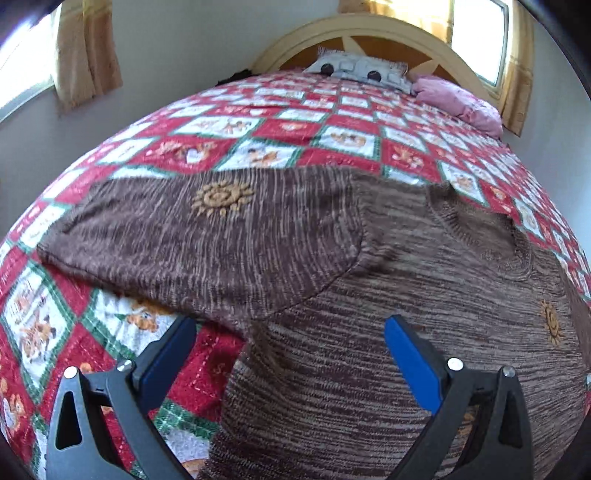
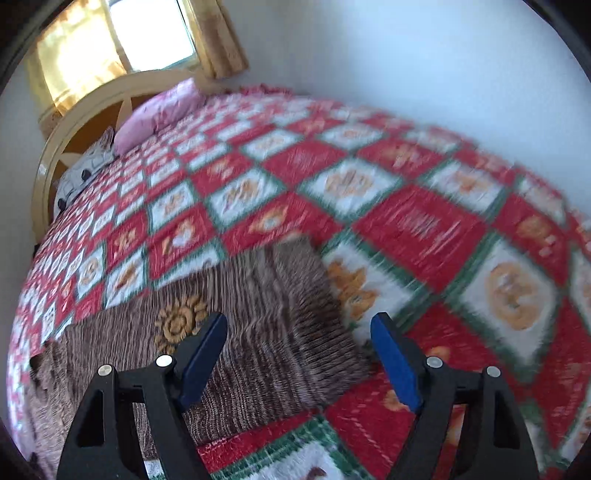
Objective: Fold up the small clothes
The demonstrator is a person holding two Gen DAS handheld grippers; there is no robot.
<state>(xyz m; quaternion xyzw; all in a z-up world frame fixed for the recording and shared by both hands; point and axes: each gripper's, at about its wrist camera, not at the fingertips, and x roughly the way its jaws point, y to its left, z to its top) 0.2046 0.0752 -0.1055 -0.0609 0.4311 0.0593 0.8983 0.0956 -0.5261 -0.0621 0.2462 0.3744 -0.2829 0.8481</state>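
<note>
Brown sweater flat | left gripper, right gripper tilted down, fingers apart, empty

A brown marled knit sweater with orange sun motifs lies flat on the bed, one sleeve outstretched sideways.

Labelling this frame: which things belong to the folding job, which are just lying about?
Job: brown knitted sweater with sun motifs; left gripper, open; right gripper, open.

Lying about: red, white and green patchwork quilt; pink pillow; grey patterned pillow; cream arched headboard; yellow curtains.
</note>
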